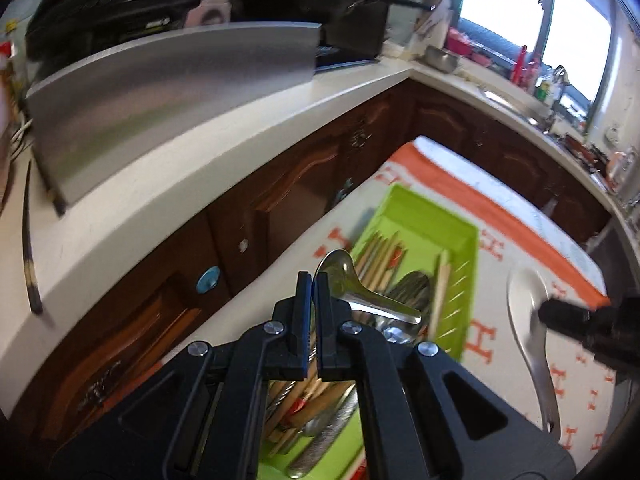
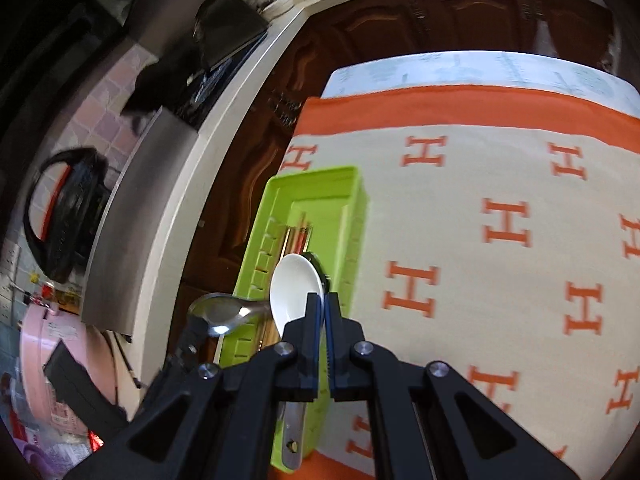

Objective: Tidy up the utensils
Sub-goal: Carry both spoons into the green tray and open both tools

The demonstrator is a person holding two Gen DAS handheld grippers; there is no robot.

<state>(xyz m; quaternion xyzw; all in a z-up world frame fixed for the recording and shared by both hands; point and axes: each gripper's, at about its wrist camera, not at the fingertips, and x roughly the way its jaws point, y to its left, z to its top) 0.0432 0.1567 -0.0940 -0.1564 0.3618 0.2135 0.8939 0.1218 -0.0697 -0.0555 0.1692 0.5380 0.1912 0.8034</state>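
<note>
- Two spoons were held at once: the left gripper (image 1: 313,280) had its jaws pinched nearly together on a metal spoon (image 1: 340,270), and the right gripper (image 2: 323,300) was clamped on a white spoon (image 2: 296,284).
- Both hung above the green tray (image 2: 320,184), which already held chopsticks (image 1: 380,252) and other cutlery.
- The step in hand looked like carrying spoons to the tray; next, each would need lowering lengthwise between the tray walls before the jaws part.
- The tray sat at the patterned cloth (image 2: 500,168) edge nearest the cabinets (image 1: 280,200), so little margin lay on that side.
- Open cloth spread wide to the right, free for moving.
</note>
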